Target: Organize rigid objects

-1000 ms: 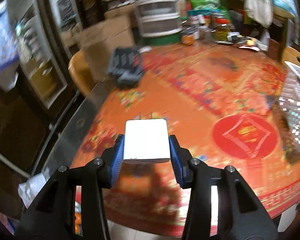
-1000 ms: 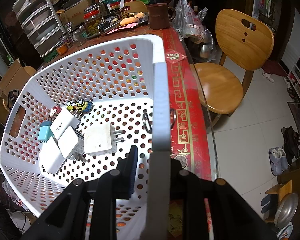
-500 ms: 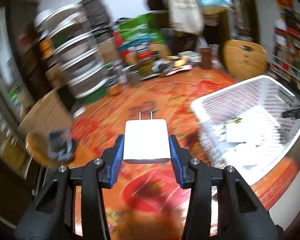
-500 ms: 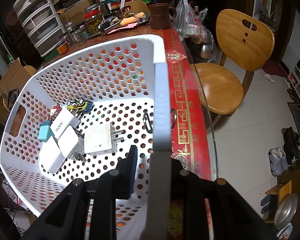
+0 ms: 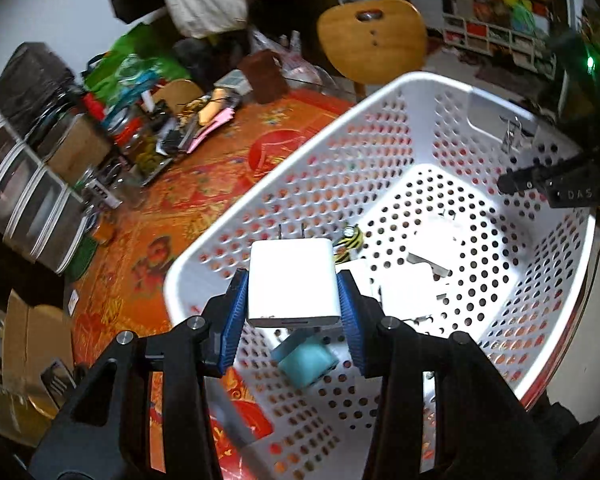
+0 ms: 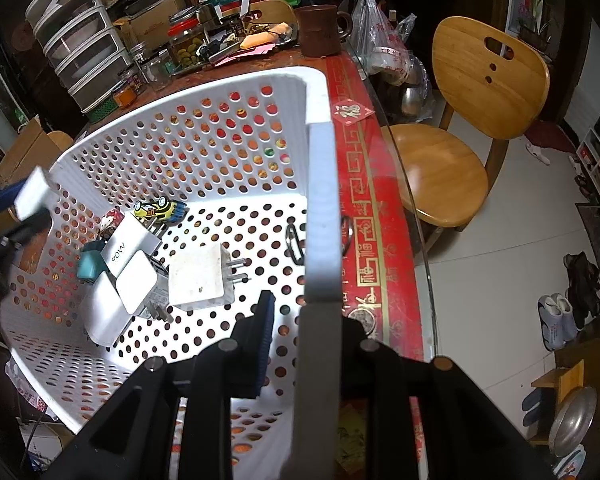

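The left tool [image 5: 293, 304] is clamped on a white charger [image 5: 291, 282], its blue pads pressed against both sides and the two metal prongs pointing away from the camera. It holds the charger in the air over the near corner of the white basket [image 5: 400, 92], above the perforated floor and touching nothing else.

Inside the basket lies a small heap: a teal plug [image 5: 306, 364] right beneath the held charger, several white chargers [image 6: 130, 280] bunched together, one marked 90W, a larger square adapter [image 6: 198, 280] with its pins toward the basket wall, and a yellow toy car [image 6: 160, 209] near the far side.

The right tool [image 6: 300, 312] is closed on the basket's side wall [image 6: 320, 200]: one blue pad sits inside the basket, the other finger outside, with the rim running up between them.

The basket stands on a table [image 6: 364, 216] covered with a red and orange patterned cloth, close to its edge. A wooden chair [image 6: 472, 120] stands just beside that edge. At the far end of the table are jars, a brown mug [image 6: 320, 30] and a stack of clear plastic drawers [image 6: 80, 52].
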`<state>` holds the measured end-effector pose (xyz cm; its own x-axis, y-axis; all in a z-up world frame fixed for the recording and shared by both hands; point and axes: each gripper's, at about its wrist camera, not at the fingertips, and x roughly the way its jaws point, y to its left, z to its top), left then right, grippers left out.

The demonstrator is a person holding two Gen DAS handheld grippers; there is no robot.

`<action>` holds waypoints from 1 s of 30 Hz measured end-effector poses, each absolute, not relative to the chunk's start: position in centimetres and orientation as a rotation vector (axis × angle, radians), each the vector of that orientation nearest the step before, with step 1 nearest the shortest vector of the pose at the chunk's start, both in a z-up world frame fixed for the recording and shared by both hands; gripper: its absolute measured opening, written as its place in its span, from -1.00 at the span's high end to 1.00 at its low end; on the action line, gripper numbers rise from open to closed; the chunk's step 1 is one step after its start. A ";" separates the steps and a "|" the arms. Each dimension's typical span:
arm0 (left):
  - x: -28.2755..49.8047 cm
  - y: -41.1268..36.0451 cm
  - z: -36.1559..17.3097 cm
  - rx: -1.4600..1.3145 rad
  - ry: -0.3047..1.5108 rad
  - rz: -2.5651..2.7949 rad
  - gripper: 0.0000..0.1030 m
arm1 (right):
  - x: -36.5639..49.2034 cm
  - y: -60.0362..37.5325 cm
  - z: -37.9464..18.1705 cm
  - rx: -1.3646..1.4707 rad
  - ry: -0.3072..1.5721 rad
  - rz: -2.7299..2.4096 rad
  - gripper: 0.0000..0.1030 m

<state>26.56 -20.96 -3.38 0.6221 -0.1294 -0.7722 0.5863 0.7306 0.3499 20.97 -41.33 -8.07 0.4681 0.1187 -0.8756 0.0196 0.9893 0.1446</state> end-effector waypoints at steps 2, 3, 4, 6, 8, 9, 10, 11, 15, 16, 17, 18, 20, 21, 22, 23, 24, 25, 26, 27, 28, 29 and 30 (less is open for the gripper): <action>26.9 -21.7 -4.0 0.651 0.820 -0.458 0.20 | 21.0 -41.3 -8.1 0.141 1.083 0.061 0.56; 27.1 -21.9 -4.3 0.657 0.827 -0.462 0.20 | 21.0 -41.3 -8.1 0.140 1.083 0.060 0.56; 27.3 -22.3 -4.6 0.668 0.834 -0.465 0.20 | 21.0 -41.3 -8.1 0.139 1.084 0.060 0.56; 27.5 -22.8 -5.2 0.678 0.847 -0.471 0.20 | 21.0 -41.3 -8.1 0.138 1.085 0.058 0.56; 27.6 -23.0 -5.9 0.688 0.865 -0.477 0.20 | 21.0 -41.3 -8.1 0.138 1.086 0.057 0.55; 27.6 -23.2 -6.2 0.694 0.874 -0.480 0.19 | 21.0 -41.3 -8.1 0.137 1.086 0.056 0.55; 27.7 -23.3 -6.6 0.701 0.879 -0.483 0.18 | 21.0 -41.3 -8.1 0.137 1.087 0.056 0.55; 27.6 -23.3 -6.9 0.707 0.878 -0.481 0.17 | 21.0 -41.3 -8.1 0.136 1.087 0.056 0.55; 27.4 -23.3 -6.9 0.719 0.854 -0.476 -0.07 | 21.0 -41.4 -8.1 0.137 1.087 0.056 0.54; 27.4 -23.1 -6.7 0.715 0.839 -0.469 -0.42 | 21.0 -41.4 -8.1 0.139 1.087 0.055 0.53; 27.3 -23.0 -6.4 0.711 0.831 -0.469 -0.59 | 21.0 -41.4 -8.1 0.138 1.088 0.054 0.53; 27.2 -22.7 -6.1 0.701 0.816 -0.472 -0.79 | 21.0 -41.4 -8.1 0.138 1.087 0.052 0.52; 26.8 -22.3 -5.3 0.687 0.793 -0.473 -0.87 | 21.0 -41.3 -8.2 0.138 1.088 0.050 0.51; 26.6 -22.0 -5.0 0.681 0.788 -0.476 -0.92 | 21.0 -41.4 -8.2 0.139 1.088 0.050 0.51; 26.4 -21.7 -4.6 0.670 0.779 -0.480 -0.94 | 21.0 -41.4 -8.2 0.140 1.088 0.049 0.50; 26.1 -21.4 -4.3 0.657 0.771 -0.480 -0.95 | 21.0 -41.4 -8.2 0.142 1.089 0.046 0.49; 25.9 -21.2 -4.0 0.644 0.770 -0.480 -0.96 | 21.0 -41.4 -8.2 0.143 1.091 0.044 0.47; 25.7 -20.8 -3.7 0.622 0.771 -0.488 -0.96 | 21.0 -41.4 -8.2 0.144 1.091 0.042 0.45; 25.4 -20.4 -3.4 0.601 0.765 -0.492 -0.96 | 21.0 -41.5 -8.2 0.148 1.091 0.041 0.37; 25.1 -20.0 -3.1 0.576 0.756 -0.492 -0.96 | 20.9 -41.6 -8.3 0.155 1.091 0.037 0.27; 24.7 -19.4 -2.6 0.544 0.744 -0.492 -0.96 | 20.9 -41.7 -8.2 0.162 1.089 0.029 0.21; 24.2 -18.6 -2.0 0.499 0.722 -0.480 -0.96 | 20.6 -41.9 -8.1 0.173 1.079 0.020 0.10; 23.5 -17.6 -1.3 0.445 0.688 -0.460 -0.99 | 20.2 -42.0 -7.9 0.181 1.066 0.015 0.02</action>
<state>23.45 -17.59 -1.33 0.6819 -0.2531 -0.6863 0.5375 0.8097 0.2355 20.22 -41.98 -7.86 0.4849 0.1001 -0.8688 0.0751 0.9850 0.1554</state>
